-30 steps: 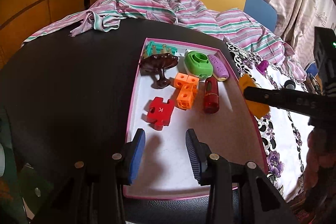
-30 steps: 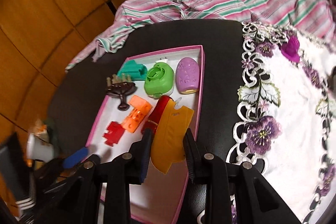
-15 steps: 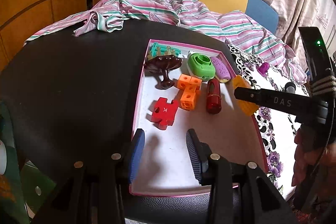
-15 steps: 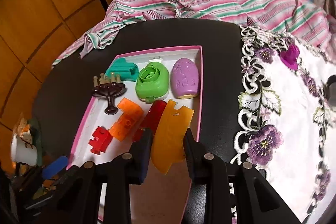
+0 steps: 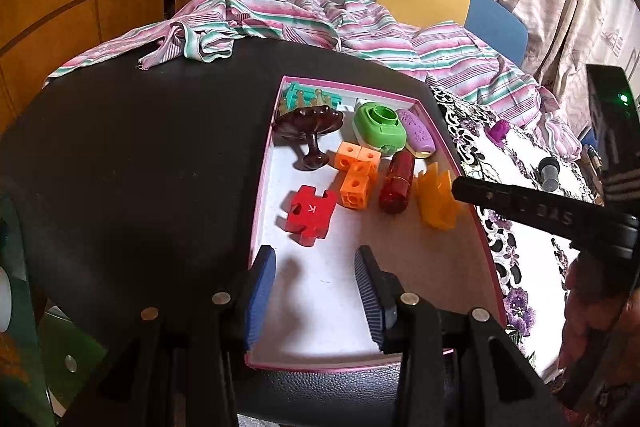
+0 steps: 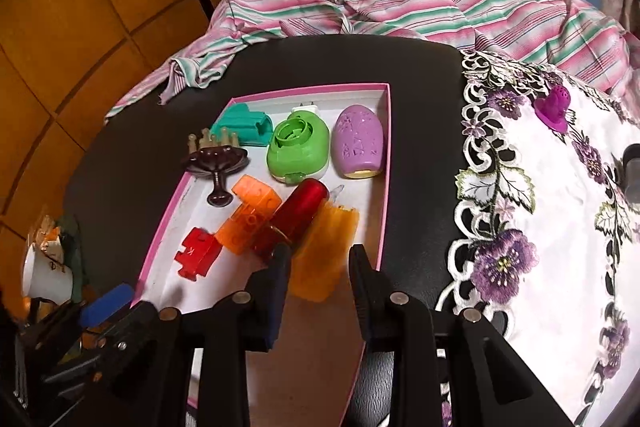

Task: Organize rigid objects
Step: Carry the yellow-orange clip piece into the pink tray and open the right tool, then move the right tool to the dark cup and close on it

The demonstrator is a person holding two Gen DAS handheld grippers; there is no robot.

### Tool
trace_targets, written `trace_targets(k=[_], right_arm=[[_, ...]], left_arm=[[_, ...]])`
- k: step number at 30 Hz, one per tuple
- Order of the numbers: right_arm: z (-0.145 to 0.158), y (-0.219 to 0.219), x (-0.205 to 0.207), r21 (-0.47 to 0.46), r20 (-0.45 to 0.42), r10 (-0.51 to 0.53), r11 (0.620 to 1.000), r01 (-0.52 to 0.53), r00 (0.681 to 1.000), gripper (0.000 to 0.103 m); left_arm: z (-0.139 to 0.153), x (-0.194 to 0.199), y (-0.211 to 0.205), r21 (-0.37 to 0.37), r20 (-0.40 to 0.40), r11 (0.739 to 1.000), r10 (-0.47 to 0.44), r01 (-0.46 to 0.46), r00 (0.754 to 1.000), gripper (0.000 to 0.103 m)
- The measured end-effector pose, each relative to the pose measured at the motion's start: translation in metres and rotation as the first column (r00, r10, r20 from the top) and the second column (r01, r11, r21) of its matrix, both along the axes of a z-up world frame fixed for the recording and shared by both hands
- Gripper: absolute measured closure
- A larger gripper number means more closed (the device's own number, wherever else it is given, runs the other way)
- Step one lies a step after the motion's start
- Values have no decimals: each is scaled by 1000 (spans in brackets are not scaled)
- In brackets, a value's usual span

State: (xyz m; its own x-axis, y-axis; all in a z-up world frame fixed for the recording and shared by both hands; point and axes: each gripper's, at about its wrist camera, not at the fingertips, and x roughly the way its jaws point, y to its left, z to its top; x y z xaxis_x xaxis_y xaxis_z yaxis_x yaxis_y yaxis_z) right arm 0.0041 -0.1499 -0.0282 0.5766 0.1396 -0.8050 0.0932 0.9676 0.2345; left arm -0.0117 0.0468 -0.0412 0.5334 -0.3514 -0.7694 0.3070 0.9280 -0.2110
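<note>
The orange piece (image 6: 323,254) now lies in the tray (image 6: 385,187) beside the red tube (image 6: 298,217); the right gripper (image 6: 318,269) jaws have just been opening, loose around it.

Pink-rimmed tray (image 6: 385,163), white inside. Contents: red puzzle piece (image 5: 311,211), orange blocks (image 5: 356,174), dark red cylinder (image 6: 298,217), translucent orange piece (image 6: 324,255), green round case (image 6: 298,151), lilac oval case (image 6: 360,143), teal block (image 6: 244,123), dark brown stand (image 5: 310,131). Black table (image 5: 140,163). Pink, white and green striped cloth (image 6: 420,7). White runner (image 6: 560,227) with purple flowers.
</note>
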Motion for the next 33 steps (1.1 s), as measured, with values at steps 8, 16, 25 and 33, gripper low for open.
trace_targets(k=[8, 16, 25, 33], right_arm=[[6, -11, -14, 37, 16, -21, 999, 21, 1000, 68], [10, -25, -23, 30, 24, -45, 999, 45, 999, 68], [5, -59, -33, 10, -4, -136, 991, 136, 991, 68], [5, -93, -45, -24, -10, -203, 979, 203, 979, 68]], left_arm=[[0, -5, -10, -24, -3, 999, -42, 42, 999, 62], [2, -12, -21, -43, -4, 995, -94, 94, 996, 62], [7, -25, -43, -98, -3, 972, -213, 212, 977, 62], [16, -27, -66, -104, -4, 960, -261, 259, 965, 62]])
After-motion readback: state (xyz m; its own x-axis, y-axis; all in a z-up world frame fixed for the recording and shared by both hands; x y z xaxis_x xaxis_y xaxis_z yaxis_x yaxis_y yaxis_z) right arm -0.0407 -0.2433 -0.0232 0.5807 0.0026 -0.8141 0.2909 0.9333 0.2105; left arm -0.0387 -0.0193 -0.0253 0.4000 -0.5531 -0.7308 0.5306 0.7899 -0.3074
